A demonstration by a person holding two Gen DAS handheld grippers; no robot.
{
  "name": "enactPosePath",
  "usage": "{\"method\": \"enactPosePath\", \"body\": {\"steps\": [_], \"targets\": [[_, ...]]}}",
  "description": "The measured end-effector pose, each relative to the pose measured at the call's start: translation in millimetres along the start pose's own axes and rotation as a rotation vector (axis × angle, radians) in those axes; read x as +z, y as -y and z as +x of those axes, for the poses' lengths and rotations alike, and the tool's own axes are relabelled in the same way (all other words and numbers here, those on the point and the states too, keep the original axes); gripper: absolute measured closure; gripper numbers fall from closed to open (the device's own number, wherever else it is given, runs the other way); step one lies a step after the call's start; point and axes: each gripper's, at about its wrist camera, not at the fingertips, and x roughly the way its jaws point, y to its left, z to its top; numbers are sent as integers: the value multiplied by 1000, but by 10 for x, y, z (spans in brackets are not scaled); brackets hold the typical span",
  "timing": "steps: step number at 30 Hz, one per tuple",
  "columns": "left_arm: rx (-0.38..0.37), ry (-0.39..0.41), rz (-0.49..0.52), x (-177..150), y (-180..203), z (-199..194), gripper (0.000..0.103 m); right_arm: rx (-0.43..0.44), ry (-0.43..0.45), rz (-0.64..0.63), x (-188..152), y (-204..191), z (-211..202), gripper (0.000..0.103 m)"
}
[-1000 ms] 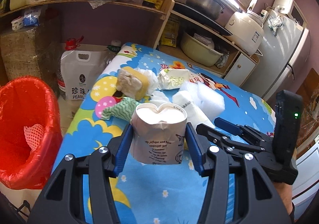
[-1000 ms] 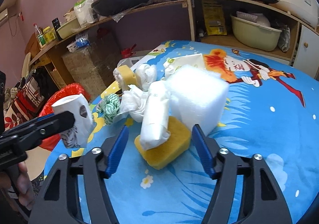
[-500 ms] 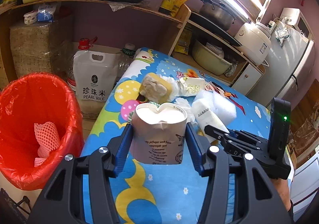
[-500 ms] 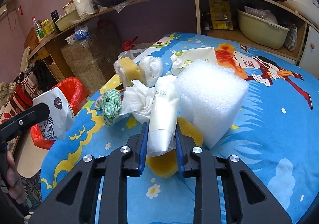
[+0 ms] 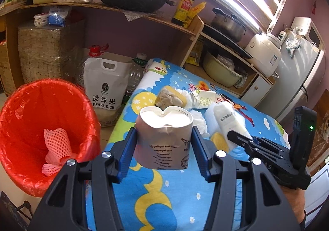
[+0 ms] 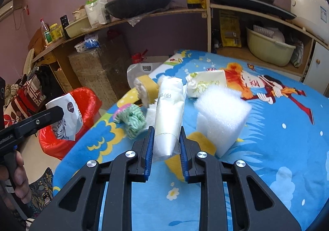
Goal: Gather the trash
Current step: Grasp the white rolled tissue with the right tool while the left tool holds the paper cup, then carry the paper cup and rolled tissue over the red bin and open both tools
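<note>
The bench (image 6: 267, 169) wears a bright blue cartoon-print cloth with yellow waves, small daisies and a red-clad figure. Directly on it lies a cluster of litter — a white foam block (image 6: 223, 117), a flat yellow sponge (image 6: 200, 140) tucked against the block's base, a green-and-white knitted rag (image 6: 131, 119), crumpled white tissue (image 5: 198, 121), a yellow sponge with a pale scouring face (image 5: 169, 97), and a flattened white-and-green carton (image 6: 205, 84) — all near the far-left corner.

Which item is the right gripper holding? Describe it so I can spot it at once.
Start at the blue cartoon tablecloth and find the trash pile at its near-left end. The right gripper is shut on a white plastic pouch there. Unlike the white foam block beside it, it is smooth, tapered and printed.
</note>
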Motion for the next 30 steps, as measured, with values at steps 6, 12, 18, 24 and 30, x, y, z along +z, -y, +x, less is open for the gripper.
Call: {"method": "enactPosePath", "body": {"steps": [6,12,18,24,30], "targets": [[19,34,-21,55,-170,-193,51,12,26,-20,78,-182,-98,79],[56,72,-55,109,-457,-419,51,39,39,-49,177,-452,-101,79],[114,111,-98,157,-833,-670,51,79,42,-80,250,-774,-29,79],[162,142,-136,198,-1144,-880,51,133,36,-116,330,-1141,75,79],[198,160,-162,197,-1367,-1031,51,193,29,-168,420,-1587,208,79]]}}
